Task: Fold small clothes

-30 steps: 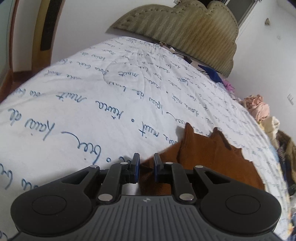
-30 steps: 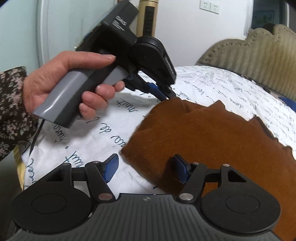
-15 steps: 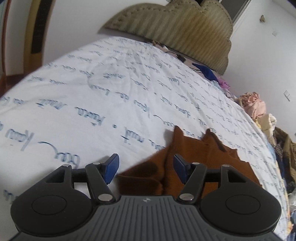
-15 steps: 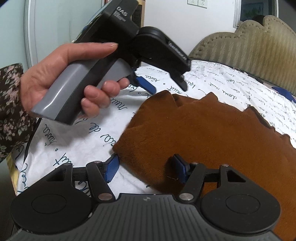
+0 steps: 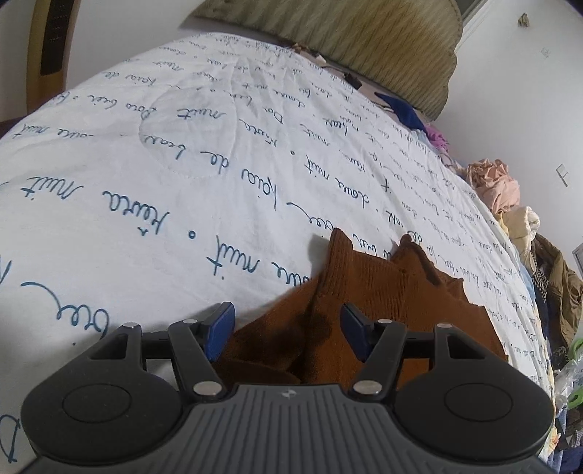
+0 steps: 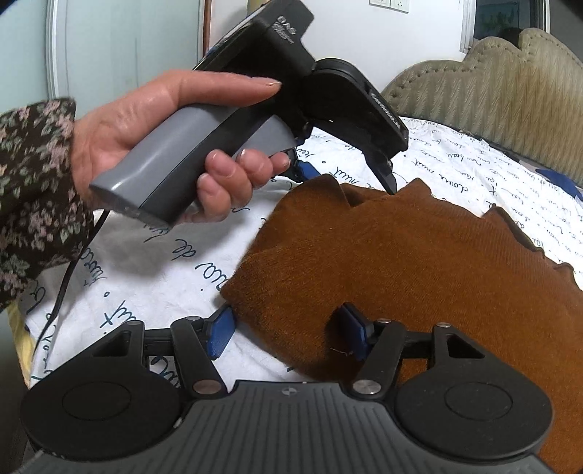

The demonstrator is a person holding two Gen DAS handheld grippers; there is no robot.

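Note:
A brown knitted garment (image 5: 382, 291) lies folded on the white bed cover (image 5: 182, 182) printed with blue script. My left gripper (image 5: 288, 321) hovers over its near left corner, open, with a fold of cloth between the blue pads but not pinched. In the right wrist view the garment (image 6: 419, 262) fills the right side. There the left gripper (image 6: 349, 180) sits at its far corner, held in a person's hand (image 6: 145, 120). My right gripper (image 6: 286, 324) is open over the near corner, with the cloth's edge lying loose between its pads.
A padded olive headboard (image 5: 346, 32) closes the far end of the bed. A blue cloth (image 5: 404, 111) and a pile of crumpled clothes (image 5: 499, 186) lie along the right edge. A black cable (image 6: 62, 291) hangs from the left gripper's handle.
My left gripper was shut on the garment's corner and has opened, letting it go, then shifted a little over the cloth. The right gripper has stayed put and open.

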